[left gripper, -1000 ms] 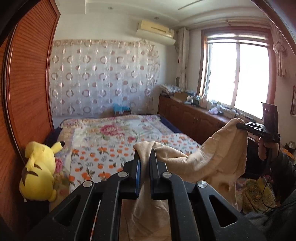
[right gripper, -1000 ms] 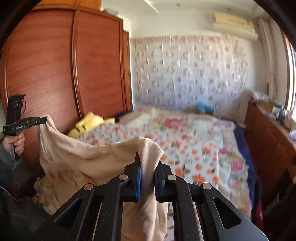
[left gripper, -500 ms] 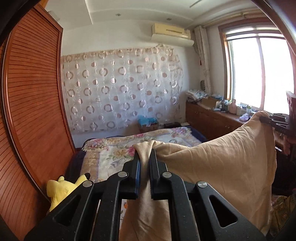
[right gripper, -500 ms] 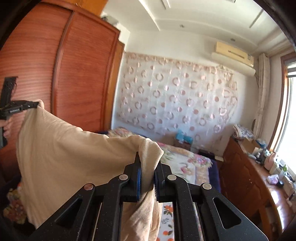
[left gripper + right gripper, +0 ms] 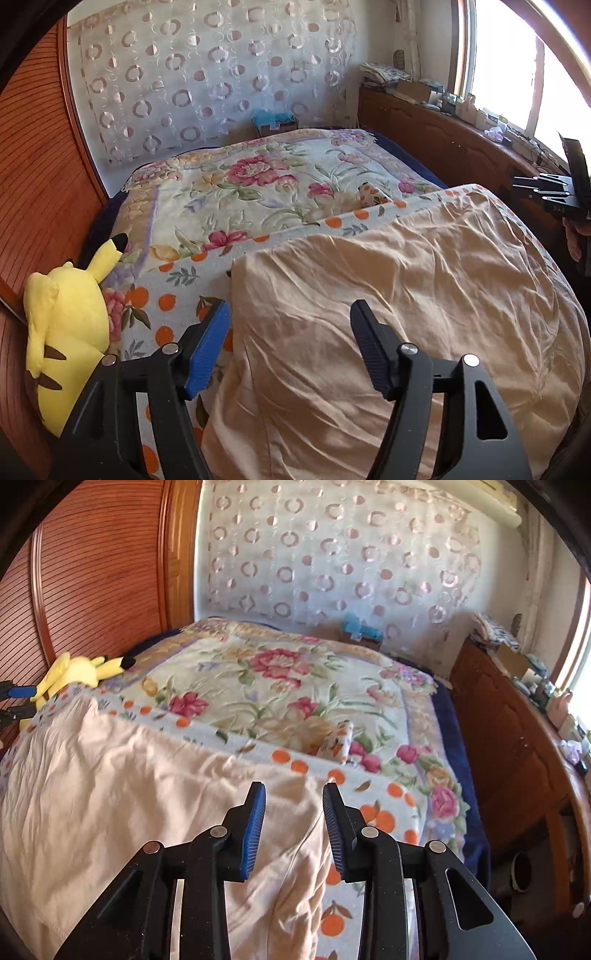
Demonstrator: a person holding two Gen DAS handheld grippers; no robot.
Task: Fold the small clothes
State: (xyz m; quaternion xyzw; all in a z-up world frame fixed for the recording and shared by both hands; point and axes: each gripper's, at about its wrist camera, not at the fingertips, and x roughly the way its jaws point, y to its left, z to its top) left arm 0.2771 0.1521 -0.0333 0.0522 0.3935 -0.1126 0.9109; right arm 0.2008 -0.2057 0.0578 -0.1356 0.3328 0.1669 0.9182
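A wrinkled beige garment [image 5: 388, 302] lies spread flat on the near end of the bed [image 5: 258, 192]. My left gripper [image 5: 290, 314] hovers over the garment's left far corner, jaws opening wide, pads clear of the cloth. In the right wrist view the same beige garment [image 5: 129, 775] covers the lower left. My right gripper [image 5: 293, 794] is over its right far corner, jaws opening, cloth below the gap but not pinched. The right gripper [image 5: 554, 195] also shows at the right edge of the left wrist view, held by a hand.
A yellow plush toy [image 5: 62, 332] sits at the bed's left edge by the wooden wardrobe [image 5: 37, 166]. A small folded patterned piece [image 5: 338, 742] lies mid-bed. A wooden cabinet [image 5: 517, 738] with clutter runs along the right under the window. A patterned curtain [image 5: 214, 74] hangs behind.
Both grippers swung down from holding the garment up in the air, laid it flat on the bed, and let go as their jaws opened.
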